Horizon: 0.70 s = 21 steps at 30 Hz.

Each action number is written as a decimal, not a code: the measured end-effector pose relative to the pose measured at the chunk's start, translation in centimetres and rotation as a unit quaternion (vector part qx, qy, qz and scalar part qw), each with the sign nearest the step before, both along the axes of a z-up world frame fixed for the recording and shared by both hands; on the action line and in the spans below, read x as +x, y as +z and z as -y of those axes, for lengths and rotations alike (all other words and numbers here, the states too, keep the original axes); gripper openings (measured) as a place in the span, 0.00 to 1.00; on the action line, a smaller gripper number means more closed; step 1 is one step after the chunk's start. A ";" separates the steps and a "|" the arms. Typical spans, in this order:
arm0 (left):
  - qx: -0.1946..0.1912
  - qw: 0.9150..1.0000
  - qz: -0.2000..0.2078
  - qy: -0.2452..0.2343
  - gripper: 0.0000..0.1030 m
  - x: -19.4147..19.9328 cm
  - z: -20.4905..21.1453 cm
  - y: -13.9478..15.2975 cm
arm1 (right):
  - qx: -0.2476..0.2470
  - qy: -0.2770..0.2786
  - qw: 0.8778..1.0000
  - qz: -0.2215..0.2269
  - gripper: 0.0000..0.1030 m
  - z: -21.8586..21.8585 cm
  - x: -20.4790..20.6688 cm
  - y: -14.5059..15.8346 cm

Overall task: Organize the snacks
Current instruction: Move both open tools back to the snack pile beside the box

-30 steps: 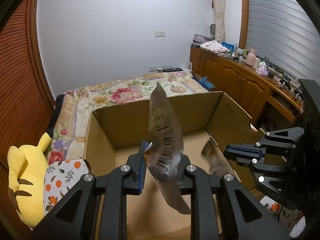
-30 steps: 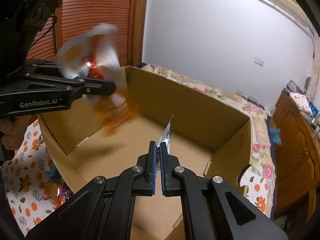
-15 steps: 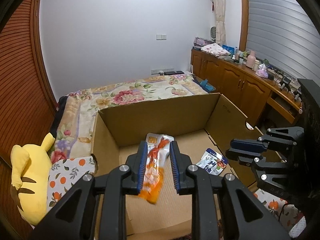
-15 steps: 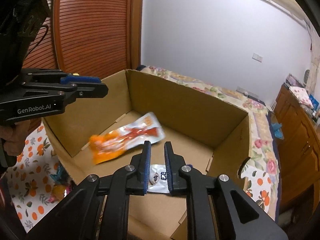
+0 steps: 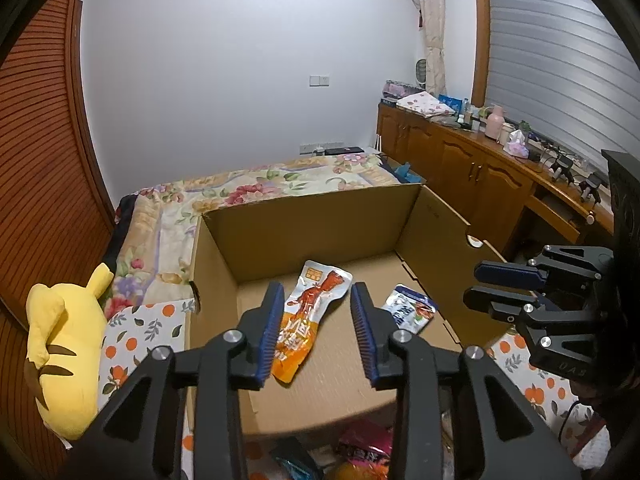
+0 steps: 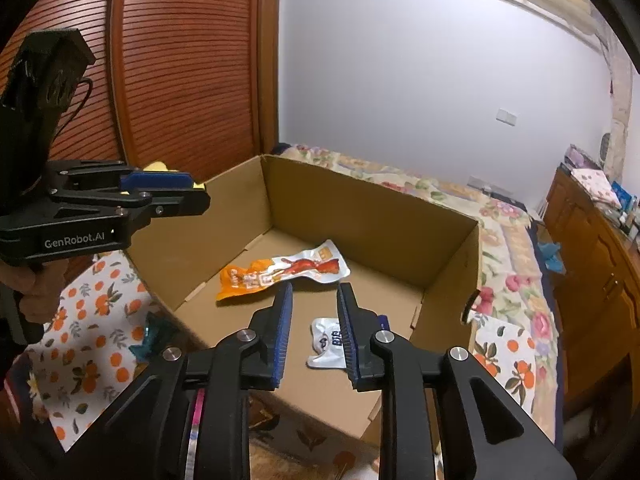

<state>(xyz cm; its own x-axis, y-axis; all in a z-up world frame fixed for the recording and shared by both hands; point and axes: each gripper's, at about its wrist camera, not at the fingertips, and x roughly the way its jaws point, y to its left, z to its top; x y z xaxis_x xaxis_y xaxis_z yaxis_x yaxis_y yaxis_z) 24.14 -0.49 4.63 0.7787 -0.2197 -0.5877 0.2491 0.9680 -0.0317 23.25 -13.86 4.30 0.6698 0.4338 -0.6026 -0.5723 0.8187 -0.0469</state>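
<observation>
Lying flat in cardboard box (image 5: 312,220), orange snack packet (image 5: 308,316), long axis toward far wall

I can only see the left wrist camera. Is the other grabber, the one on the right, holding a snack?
Observer: No. Seen from its own camera, the right gripper has just been opening its jaws and nothing is between them. The white packet lies on the box floor below.
Child: Who holds my grabber?
Observer: A hand is wrapped round the handle of the left gripper. Its jaws have just been opening too, with nothing between them.
Child: Is anything hiding beside the box?
Observer: A teal wrapper lies on the orange-print cloth, just outside the left wall of the cardboard box.
</observation>
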 end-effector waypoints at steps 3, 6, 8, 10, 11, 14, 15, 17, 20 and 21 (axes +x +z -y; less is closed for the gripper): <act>0.000 1.000 0.005 -0.003 0.40 -1.4 0.1 0.3 | 0.006 -0.004 1.000 0.003 0.23 0.3 -1.2 0.4; 0.002 1.000 0.011 -0.004 0.42 -2.9 0.2 0.6 | 0.012 -0.006 1.000 0.006 0.26 0.6 -2.5 0.7; 0.000 1.000 0.013 -0.005 0.44 -3.7 0.1 0.6 | 0.015 -0.008 1.000 0.007 0.28 0.7 -3.4 0.8; -0.001 1.000 0.014 -0.004 0.46 -4.5 0.0 0.7 | 0.017 -0.011 1.000 0.010 0.30 0.9 -4.3 0.9; -0.001 1.000 0.015 -0.003 0.47 -5.0 -0.1 0.6 | 0.017 -0.012 1.000 0.011 0.32 0.9 -4.6 1.0; -0.003 1.000 0.017 -0.001 0.57 -6.2 -0.2 0.3 | 0.020 -0.018 1.000 0.015 0.41 1.0 -5.9 1.2; -0.003 1.000 0.017 -0.001 0.65 -6.7 -0.2 0.2 | 0.022 -0.020 0.999 0.017 0.45 1.0 -6.3 1.2; -0.004 1.000 0.019 0.000 0.71 -7.3 -0.3 -0.2 | 0.026 -0.022 0.999 0.015 0.47 1.2 -7.1 1.0; -0.009 1.000 0.011 0.000 0.73 -8.3 -0.5 -1.3 | 0.026 -0.024 0.999 0.012 0.52 1.4 -8.4 0.3; -0.010 1.000 0.007 0.001 0.73 -8.7 -0.7 -1.8 | 0.026 -0.025 0.999 0.010 0.53 1.4 -8.8 0.1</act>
<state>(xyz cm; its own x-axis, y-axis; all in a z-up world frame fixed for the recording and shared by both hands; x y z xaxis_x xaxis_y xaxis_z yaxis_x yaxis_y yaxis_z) 15.45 0.17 2.83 0.7878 -0.2298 -0.5715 0.2480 0.9676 -0.0472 14.44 -15.29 4.37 0.7033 0.4293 -0.5666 -0.5299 0.8479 -0.0153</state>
